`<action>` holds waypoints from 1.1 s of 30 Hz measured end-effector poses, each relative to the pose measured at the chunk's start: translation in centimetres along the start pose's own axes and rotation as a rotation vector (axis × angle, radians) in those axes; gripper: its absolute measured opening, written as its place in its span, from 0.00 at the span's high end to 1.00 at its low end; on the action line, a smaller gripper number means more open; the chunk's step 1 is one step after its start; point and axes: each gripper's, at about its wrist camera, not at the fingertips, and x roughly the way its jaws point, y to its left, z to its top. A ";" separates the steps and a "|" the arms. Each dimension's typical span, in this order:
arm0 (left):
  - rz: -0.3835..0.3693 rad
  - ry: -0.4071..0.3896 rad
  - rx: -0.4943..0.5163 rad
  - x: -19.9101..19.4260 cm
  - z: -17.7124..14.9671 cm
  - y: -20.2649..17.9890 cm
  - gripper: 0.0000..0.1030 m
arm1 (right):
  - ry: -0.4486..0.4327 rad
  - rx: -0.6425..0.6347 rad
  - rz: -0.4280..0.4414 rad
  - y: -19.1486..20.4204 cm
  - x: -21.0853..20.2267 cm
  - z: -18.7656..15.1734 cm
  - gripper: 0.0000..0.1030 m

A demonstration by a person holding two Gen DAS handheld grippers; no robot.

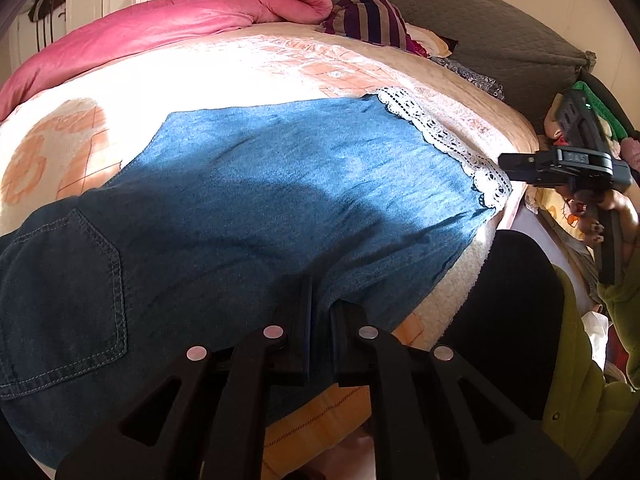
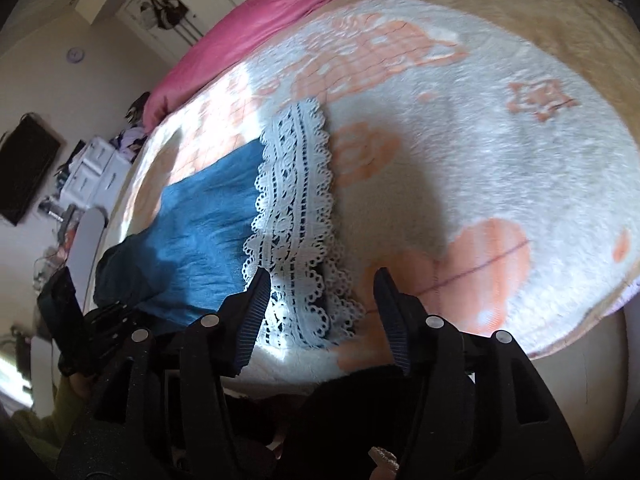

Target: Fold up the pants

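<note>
Left wrist view: blue denim pants (image 1: 280,184) lie flat across the patterned blanket (image 1: 248,68), back pocket at 9 o'clock, white lace hem (image 1: 448,140) at 2 o'clock. The left gripper (image 1: 320,300) has its jaws closed, pinching the near edge of the pants.

Right wrist view: the right gripper (image 2: 320,280) has its jaws apart, holding nothing, the lace hem lying between its fingers at 12 o'clock

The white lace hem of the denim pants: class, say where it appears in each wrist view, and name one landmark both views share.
Left wrist view: the white lace hem runs diagonally along the denim's right end, right of centre.
Right wrist view: it runs down the picture's middle to the right gripper, whose fingers stand apart.
Shared landmark: the pink quilt at the bed's far side.
</note>
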 end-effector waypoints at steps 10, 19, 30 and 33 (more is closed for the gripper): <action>0.012 0.010 -0.001 0.2 -0.1 -0.1 0.92 | 0.033 -0.080 -0.001 1.0 1.6 -0.7 0.85; 0.008 0.015 0.029 0.1 -0.3 -1.2 0.89 | -0.053 -0.249 -0.131 2.0 -1.3 0.3 0.94; 0.025 -0.003 0.004 -0.6 -0.4 -0.3 0.88 | -0.148 -0.274 -0.176 2.8 -4.3 -0.4 0.70; 0.039 -0.003 0.013 -1.0 -0.7 -0.1 0.88 | -0.161 -0.361 -0.168 5.0 -4.9 -0.8 0.68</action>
